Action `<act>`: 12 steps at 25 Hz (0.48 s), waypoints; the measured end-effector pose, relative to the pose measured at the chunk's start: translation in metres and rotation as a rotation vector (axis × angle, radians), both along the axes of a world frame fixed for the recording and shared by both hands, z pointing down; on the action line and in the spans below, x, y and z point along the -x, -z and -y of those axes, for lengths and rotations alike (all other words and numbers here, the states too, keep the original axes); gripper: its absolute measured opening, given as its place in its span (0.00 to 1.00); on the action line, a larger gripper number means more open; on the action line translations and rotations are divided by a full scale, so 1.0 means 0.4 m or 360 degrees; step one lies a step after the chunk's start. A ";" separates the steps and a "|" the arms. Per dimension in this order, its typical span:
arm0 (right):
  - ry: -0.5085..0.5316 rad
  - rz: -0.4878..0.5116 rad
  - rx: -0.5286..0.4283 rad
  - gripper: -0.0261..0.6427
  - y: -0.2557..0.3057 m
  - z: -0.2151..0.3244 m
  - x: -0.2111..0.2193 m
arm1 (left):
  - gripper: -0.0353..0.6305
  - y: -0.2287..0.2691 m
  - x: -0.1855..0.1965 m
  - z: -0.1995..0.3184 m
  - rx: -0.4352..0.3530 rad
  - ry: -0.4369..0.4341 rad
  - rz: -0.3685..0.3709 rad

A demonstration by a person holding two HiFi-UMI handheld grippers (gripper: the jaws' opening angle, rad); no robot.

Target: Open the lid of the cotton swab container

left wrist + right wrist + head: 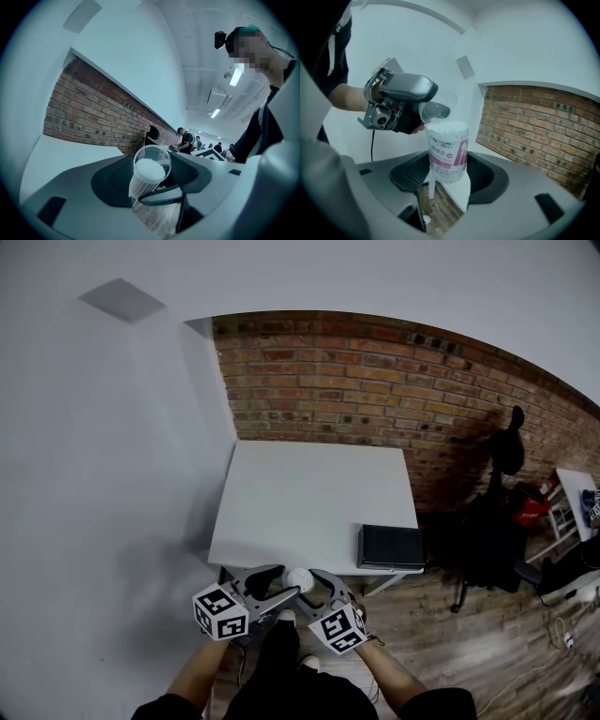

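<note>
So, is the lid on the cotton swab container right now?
No, the clear lid is off, held by the left gripper above the container's exposed swab tips.

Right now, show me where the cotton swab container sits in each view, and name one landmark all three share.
Head view: cotton swab container, low centre, just past the near edge of the white table.
Left gripper view: lower centre, its top end facing the camera.
Right gripper view: centre, upright in the right gripper; the left gripper holds the clear lid just over its top.
Shared landmark: the brick wall.
</note>
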State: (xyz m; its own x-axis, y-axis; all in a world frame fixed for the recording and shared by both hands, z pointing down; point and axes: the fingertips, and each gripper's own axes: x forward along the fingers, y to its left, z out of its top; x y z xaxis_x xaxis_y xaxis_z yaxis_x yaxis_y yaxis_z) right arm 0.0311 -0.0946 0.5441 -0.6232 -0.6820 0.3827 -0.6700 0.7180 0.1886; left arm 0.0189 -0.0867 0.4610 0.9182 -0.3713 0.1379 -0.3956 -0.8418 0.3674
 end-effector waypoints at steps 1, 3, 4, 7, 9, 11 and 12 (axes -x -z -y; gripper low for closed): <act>-0.0008 0.0007 0.0004 0.42 0.000 -0.001 -0.004 | 0.44 -0.001 0.001 -0.002 -0.0006 0.0005 0.0010; -0.0032 0.0032 0.0013 0.42 0.002 0.002 -0.017 | 0.44 -0.007 0.004 -0.004 -0.0018 0.0010 0.0039; -0.0044 0.0039 0.0014 0.42 0.003 0.005 -0.023 | 0.44 -0.011 0.006 -0.006 -0.0020 0.0008 0.0050; -0.0057 0.0043 0.0005 0.42 0.011 0.011 -0.033 | 0.44 -0.023 0.010 -0.007 -0.0015 0.0010 0.0070; -0.0062 0.0039 0.0005 0.42 0.015 0.009 -0.035 | 0.44 -0.024 0.012 -0.013 -0.0012 0.0017 0.0068; -0.0070 0.0020 0.0010 0.42 0.010 0.005 -0.039 | 0.44 -0.021 0.010 -0.019 -0.0030 0.0028 0.0076; -0.0072 0.0008 0.0008 0.42 0.008 0.004 -0.039 | 0.44 -0.019 0.008 -0.021 -0.0063 0.0044 0.0099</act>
